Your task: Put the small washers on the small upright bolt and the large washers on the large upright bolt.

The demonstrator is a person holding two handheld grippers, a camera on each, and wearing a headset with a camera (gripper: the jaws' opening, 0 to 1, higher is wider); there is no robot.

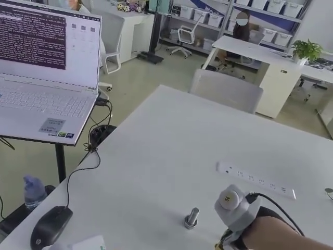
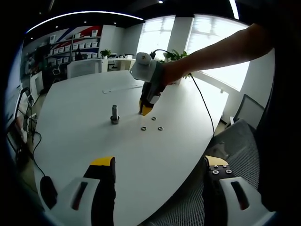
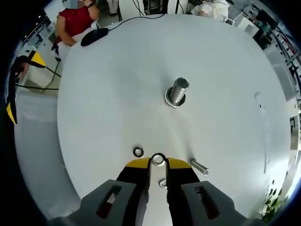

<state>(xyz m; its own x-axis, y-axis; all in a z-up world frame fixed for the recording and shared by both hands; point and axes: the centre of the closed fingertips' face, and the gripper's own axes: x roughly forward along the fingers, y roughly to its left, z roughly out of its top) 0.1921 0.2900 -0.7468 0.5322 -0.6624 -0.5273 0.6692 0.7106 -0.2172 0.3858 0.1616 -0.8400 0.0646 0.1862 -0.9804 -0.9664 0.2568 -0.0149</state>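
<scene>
left tongs hang spread wide over the near edge of the white worktop. further in, the large bolt stands upright, silver and thick, on a wider round base. right tongs pinch a small silver washer at their yellow tips. a loose washer lies just left, the small bolt just right.

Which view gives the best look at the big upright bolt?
The right gripper view: the bolt stands near the middle, close and sharp, seen from above. The head view has the bolt small, low in the frame. The left gripper view shows the bolt distant and tiny.
</scene>
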